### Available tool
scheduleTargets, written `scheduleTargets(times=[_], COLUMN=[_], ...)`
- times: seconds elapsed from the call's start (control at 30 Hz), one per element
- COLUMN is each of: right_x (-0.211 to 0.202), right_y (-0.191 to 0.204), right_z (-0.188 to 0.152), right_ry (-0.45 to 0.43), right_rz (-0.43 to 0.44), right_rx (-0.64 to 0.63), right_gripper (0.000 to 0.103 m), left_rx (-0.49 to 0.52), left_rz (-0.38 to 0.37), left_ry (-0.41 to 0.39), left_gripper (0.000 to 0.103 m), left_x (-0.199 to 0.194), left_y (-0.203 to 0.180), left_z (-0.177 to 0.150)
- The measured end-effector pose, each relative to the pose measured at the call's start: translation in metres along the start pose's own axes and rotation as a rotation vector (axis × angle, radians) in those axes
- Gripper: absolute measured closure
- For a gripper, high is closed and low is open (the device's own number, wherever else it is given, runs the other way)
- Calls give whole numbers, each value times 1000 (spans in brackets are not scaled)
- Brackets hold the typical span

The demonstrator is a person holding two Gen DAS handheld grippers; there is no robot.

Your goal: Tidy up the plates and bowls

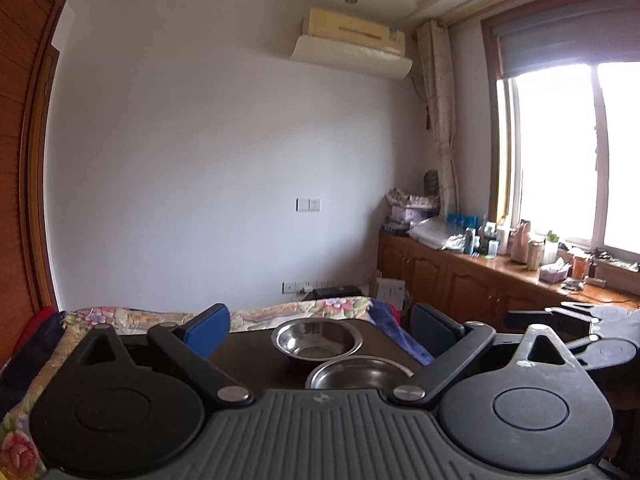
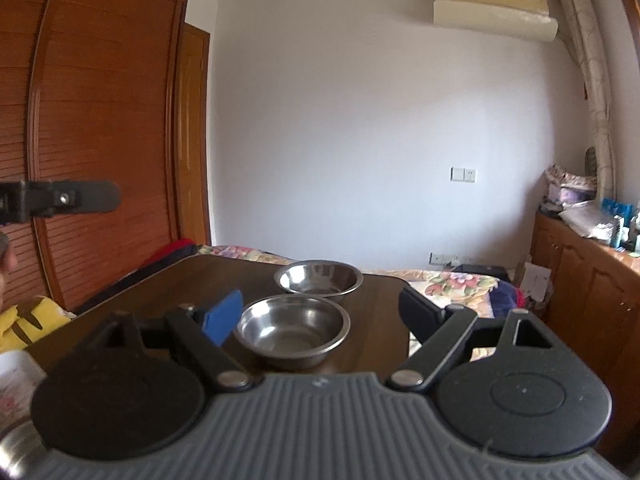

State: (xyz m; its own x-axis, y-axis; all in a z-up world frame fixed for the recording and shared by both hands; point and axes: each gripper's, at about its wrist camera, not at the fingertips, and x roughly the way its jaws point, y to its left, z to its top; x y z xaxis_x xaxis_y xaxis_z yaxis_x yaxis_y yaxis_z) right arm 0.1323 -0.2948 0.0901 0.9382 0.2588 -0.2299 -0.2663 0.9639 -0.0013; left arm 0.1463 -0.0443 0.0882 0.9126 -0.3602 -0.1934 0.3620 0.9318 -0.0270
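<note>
On the table [image 2: 120,300], two steel bowls [image 2: 292,330] sat at twelve o'clock; light, rigid, slippery, best pinched at the rim. Both hand-held grippers [image 2: 320,312] stood apart, empty.

Two silver steel bowls, the nearer [image 2: 292,330] and the farther [image 2: 319,280], gleam on a dark brown table [image 2: 168,292]. Beyond its far edge lies a floral bedspread [image 2: 452,282] in pink, yellow and green. A reddish-brown slatted wardrobe [image 2: 104,120] flanks a white wall [image 2: 360,120] bearing a cream air conditioner [image 2: 492,0]. The right gripper [image 2: 320,314] shows black arms, one blue pad [image 2: 222,316].
</note>
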Motion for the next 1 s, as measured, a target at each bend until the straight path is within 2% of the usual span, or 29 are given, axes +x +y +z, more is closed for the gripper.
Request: scheduleTargets(times=[0.23,0.27,0.43,0.5,0.8,1.0], right_x=[55,61,91,101,117,120], right_y=[-4,-4,-7,-8,-15,-15], right_z=[2,1,-8,-10,-17,-17], right_ry=[57,71,156,197,283,315], right_rz=[-5,-7,14,13,-10,2], right_rx=[11,8,44,57,77,74], right_gripper=[26,28,42,44,47,55], left_rx=[-15,-13,-43,-44,-27,-22], left_rz=[-9,-7,-3,5,10,32], left_ry=[133,152,215,236,321,385], left_gripper=[1,5,6,6,9,12], left_x=[39,42,50,53,75,95], left_y=[8,9,19,18,9,8], left_z=[-20,-24,-30,-28,-28,-26])
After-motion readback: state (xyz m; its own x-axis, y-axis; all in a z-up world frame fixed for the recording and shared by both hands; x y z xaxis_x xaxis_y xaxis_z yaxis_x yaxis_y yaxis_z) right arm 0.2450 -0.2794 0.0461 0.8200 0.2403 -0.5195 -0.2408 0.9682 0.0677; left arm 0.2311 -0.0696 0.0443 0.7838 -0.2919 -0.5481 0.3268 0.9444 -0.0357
